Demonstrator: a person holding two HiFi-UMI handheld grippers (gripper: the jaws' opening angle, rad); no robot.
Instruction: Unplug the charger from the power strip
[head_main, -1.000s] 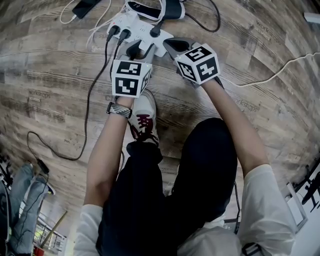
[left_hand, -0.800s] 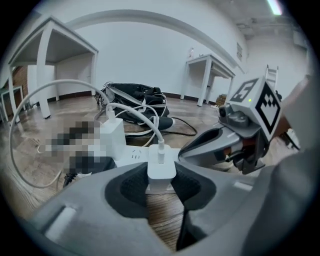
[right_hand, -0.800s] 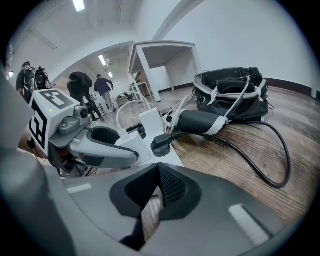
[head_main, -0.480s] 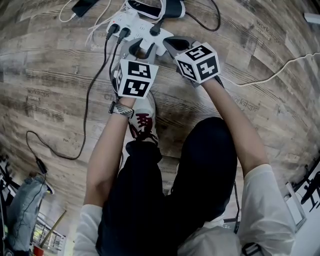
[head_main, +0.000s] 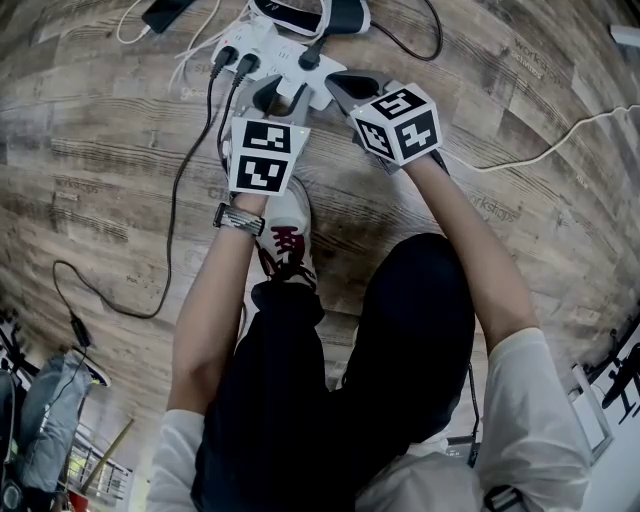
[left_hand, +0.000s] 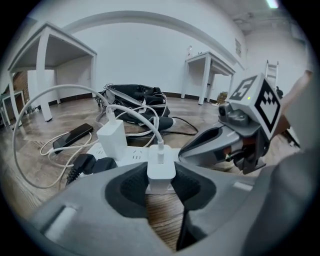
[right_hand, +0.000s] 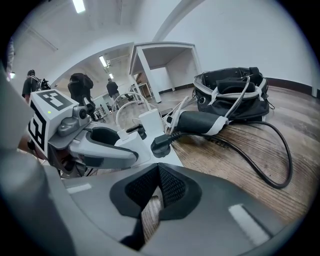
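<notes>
A small white charger (left_hand: 161, 167) with a white cable stands plugged into the white power strip (left_hand: 127, 156) on the wooden floor. My left gripper (left_hand: 161, 176) is shut on it, one dark pad against each side. In the head view the left gripper (head_main: 280, 97) reaches the strip's (head_main: 262, 45) near edge. My right gripper (head_main: 338, 86) lies right of it at the strip's end. Its jaws (right_hand: 159, 175) are shut with nothing between them. A black plug (right_hand: 160, 145) sits just beyond its tip.
A taller white charger (left_hand: 112, 137) and two black plugs (left_hand: 87, 162) also fill the strip. A phone (left_hand: 72, 137) lies left of it and a black bag (left_hand: 135, 95) behind. Cables cross the floor (head_main: 180, 200). The person's shoe (head_main: 285, 235) stands below the grippers.
The left gripper has rolled slightly about its own axis, its marker cube turning, while staying on the charger. The right gripper has not moved.
</notes>
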